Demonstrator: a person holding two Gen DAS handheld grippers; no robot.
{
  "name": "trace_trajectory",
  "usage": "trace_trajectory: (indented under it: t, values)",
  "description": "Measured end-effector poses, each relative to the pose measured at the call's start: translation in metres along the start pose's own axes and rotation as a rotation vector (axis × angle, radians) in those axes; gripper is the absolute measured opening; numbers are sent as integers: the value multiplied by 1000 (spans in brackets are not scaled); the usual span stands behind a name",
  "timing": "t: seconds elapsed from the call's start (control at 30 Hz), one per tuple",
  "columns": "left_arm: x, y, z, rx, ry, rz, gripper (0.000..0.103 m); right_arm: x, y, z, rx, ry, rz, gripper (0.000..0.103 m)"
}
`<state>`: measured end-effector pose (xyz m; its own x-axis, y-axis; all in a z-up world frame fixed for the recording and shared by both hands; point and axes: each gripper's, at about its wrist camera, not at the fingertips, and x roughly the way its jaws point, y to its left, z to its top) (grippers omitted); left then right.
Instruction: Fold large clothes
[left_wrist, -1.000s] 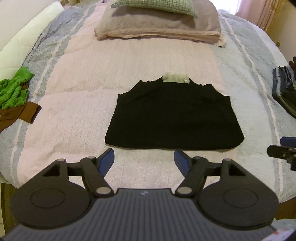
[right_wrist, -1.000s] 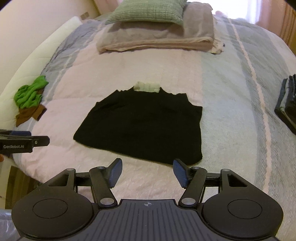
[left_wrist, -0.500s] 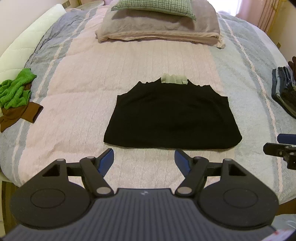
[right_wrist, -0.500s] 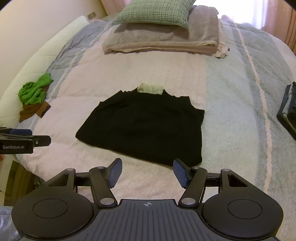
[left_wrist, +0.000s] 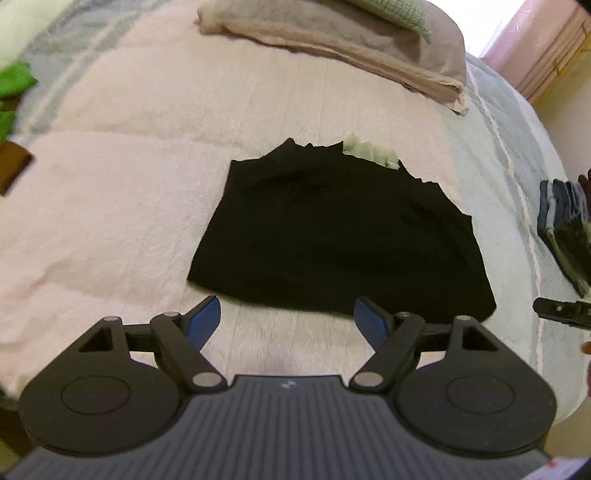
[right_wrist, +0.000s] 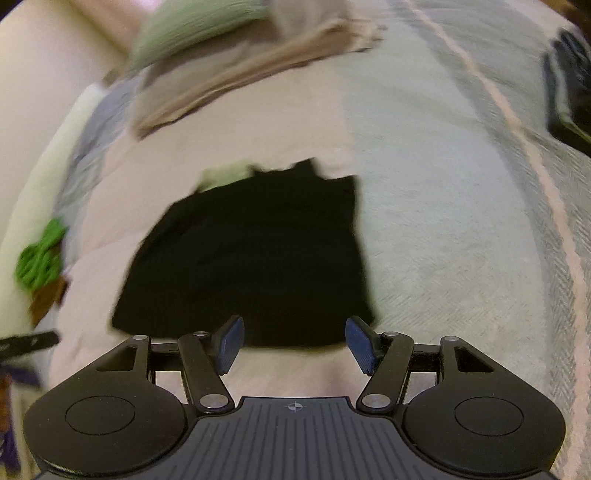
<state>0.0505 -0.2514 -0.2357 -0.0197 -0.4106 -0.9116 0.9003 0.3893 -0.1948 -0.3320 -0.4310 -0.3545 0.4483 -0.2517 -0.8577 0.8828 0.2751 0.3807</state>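
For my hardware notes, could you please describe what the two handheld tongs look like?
Both tongs, left and right, look alike: a grey ribbed body bearing a small crosshair mark, two round black discs at its sides, black linkage bars with silver pivot pins, and flat blue pads on the fingers. No cables or sleeves show.

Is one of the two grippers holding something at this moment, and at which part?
Nothing is held. The left gripper and the right gripper are both open, above the near hem of the black garment.
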Motion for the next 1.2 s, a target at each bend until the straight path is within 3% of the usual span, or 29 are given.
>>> trace_trajectory:
  t: [0.1, 0.2, 0.3, 0.47, 0.67, 0.73, 0.8, 0.9, 1.0, 1.07, 1.2]
  values:
    - [42, 20, 16, -2, 14, -50, 70, 35, -23, 7, 45, -37, -21, 58]
    - [86, 36, 33, -3, 19, -97, 65, 70, -52, 13, 120, -58, 30, 58]
    - [121, 48, 43, 15, 18, -135, 64, 101, -79, 13, 197, -69, 123, 58]
    - [156, 68, 50, 6, 41, -210, 64, 130, -108, 13, 282, -37, 398, 58]
    - [165, 86, 54, -22, 36, -295, 64, 148, -108, 25, 268, 30, 496, 58]
    - [165, 93, 54, -46, 40, -322, 63, 153, -103, 27, 247, 40, 487, 54]
    - [169, 100, 56, -78, 49, -346, 63, 157, -102, 25, 272, 41, 476, 37]
    - [178, 107, 58, -99, 66, -367, 60, 155, -95, 22, 293, 47, 403, 27]
    - [184, 112, 61, -99, 77, -368, 49, 145, -74, 25, 296, 68, 256, 22]
    - [184, 115, 66, -99, 88, -356, 36, 137, -47, 32, 285, 93, 95, 21]
    - [171, 129, 81, -97, 61, -344, 35, 121, 41, 50, 122, 103, -294, 19]
